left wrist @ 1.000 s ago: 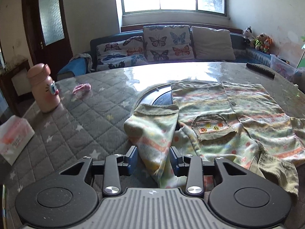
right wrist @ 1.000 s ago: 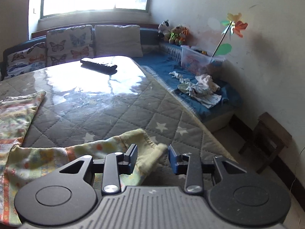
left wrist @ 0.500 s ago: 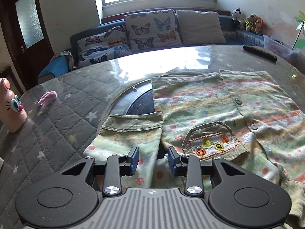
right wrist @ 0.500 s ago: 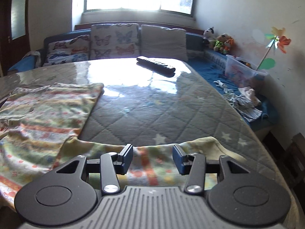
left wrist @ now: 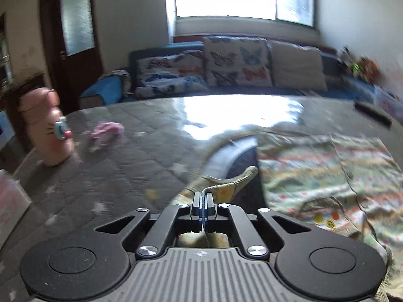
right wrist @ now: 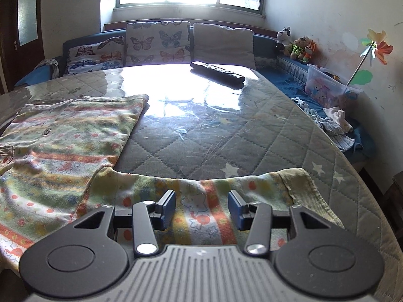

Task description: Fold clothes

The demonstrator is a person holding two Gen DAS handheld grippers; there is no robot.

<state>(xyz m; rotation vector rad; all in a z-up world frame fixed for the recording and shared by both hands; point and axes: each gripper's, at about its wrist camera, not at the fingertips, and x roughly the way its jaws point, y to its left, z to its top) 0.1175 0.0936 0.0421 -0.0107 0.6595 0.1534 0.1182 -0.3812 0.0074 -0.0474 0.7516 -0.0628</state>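
Observation:
A child's striped, patterned shirt [left wrist: 314, 176] lies spread on the grey quilted table [left wrist: 126, 156]. My left gripper [left wrist: 204, 201] is shut on the shirt's left sleeve [left wrist: 226, 188], whose fabric is pinched between the fingers and bunches up ahead of them. In the right wrist view the shirt body [right wrist: 63, 136] lies at left and its right sleeve [right wrist: 226, 191] stretches across the table near the front edge, ribbed cuff to the right. My right gripper [right wrist: 201, 209] is open, its blue-padded fingers apart just above the sleeve.
A pink bottle [left wrist: 47, 130] and a small pink item [left wrist: 105, 130] stand on the table's left. A black remote [right wrist: 217, 71] lies at the far side. A sofa with butterfly cushions [right wrist: 156, 42] is behind. The table's right edge [right wrist: 365, 188] drops off.
My left gripper has closed on the left sleeve and swung left, view blurred. My right gripper has opened wider and sits over the middle of the right sleeve.

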